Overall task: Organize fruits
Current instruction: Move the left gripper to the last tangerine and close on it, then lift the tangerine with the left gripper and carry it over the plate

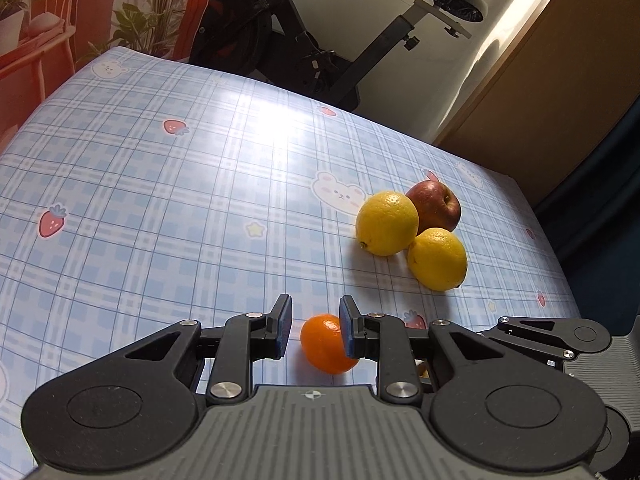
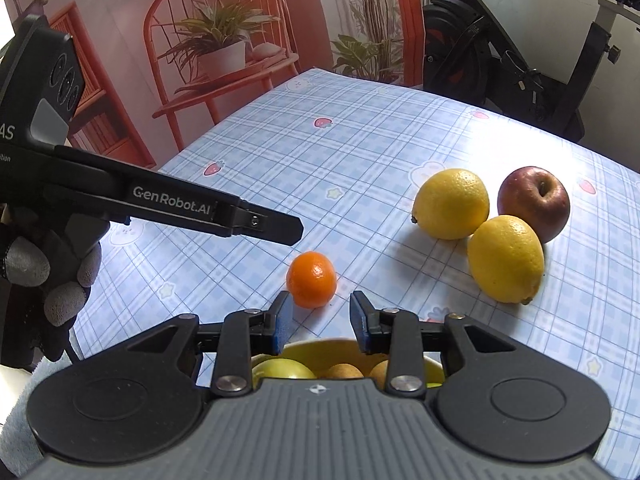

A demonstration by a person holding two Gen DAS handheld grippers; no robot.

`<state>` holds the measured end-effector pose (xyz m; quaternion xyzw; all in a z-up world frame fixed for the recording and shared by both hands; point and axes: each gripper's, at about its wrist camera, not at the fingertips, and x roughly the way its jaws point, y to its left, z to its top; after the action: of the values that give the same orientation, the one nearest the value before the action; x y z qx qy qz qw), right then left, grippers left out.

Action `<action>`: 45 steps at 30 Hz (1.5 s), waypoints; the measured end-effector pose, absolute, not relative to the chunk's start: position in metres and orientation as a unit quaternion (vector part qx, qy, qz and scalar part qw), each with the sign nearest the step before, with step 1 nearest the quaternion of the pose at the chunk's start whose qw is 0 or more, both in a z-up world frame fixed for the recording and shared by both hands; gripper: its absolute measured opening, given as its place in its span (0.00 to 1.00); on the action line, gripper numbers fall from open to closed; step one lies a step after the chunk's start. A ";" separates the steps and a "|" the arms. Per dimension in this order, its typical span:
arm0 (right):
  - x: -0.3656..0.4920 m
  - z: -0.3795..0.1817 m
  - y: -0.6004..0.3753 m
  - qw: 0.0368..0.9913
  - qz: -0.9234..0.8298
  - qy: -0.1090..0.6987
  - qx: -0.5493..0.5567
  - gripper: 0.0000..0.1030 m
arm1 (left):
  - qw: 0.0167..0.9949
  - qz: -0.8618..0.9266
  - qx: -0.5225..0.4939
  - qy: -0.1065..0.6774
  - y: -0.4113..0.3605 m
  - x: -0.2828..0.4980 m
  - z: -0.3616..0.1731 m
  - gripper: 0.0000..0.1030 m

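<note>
Left gripper (image 1: pixel 315 330): your fingers are drawn close with a narrow gap, gripping nothing; they hover above the cloth.
Small orange (image 1: pixel 329 343): on the tablecloth (image 1: pixel 160 208), below and between your left fingers, partly hidden behind the right-hand pad (image 1: pixel 348 330); contact cannot be told.
Right gripper (image 2: pixel 320 326): your fingers are drawn close with a gap, holding nothing; the small orange lies just ahead of the left fingertip.
Lemons: first lemon (image 2: pixel 452 204) and second lemon (image 2: pixel 506 258) touching, well ahead and right of your right fingers.
Apple (image 2: pixel 534 200): behind both lemons, against them.
Bowl (image 2: pixel 320 350): yellow, fruit inside, under your right fingers.
</note>
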<state>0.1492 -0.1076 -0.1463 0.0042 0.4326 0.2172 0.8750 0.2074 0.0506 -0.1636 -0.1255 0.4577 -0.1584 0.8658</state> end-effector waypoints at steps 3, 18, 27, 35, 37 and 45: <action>0.157 -0.151 -0.104 0.871 0.221 0.439 0.007 0.35 | 0.860 -0.158 -0.133 0.466 0.051 0.212 -0.170 0.28; 0.175 -0.167 -0.093 0.859 0.223 0.461 0.005 0.35 | 0.847 -0.165 -0.160 0.480 0.046 0.219 -0.189 0.30; 0.179 -0.170 -0.094 0.857 0.216 0.468 0.011 0.35 | 0.847 -0.171 -0.159 0.477 0.047 0.219 -0.190 0.30; 0.178 -0.170 -0.094 0.857 0.215 0.469 0.010 0.34 | 0.848 -0.181 -0.155 0.474 0.046 0.217 -0.189 0.27; 0.176 -0.169 -0.094 0.858 0.215 0.466 0.011 0.33 | 0.848 -0.180 -0.154 0.474 0.046 0.216 -0.187 0.27; 0.158 -0.155 -0.099 0.870 0.214 0.445 0.015 0.33 | 0.857 -0.191 -0.130 0.461 0.039 0.203 -0.168 0.27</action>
<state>0.1579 -0.0994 -0.1551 0.0154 0.4447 0.2140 0.8696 0.2034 0.0388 -0.1679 -0.1296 0.4615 -0.1906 0.8567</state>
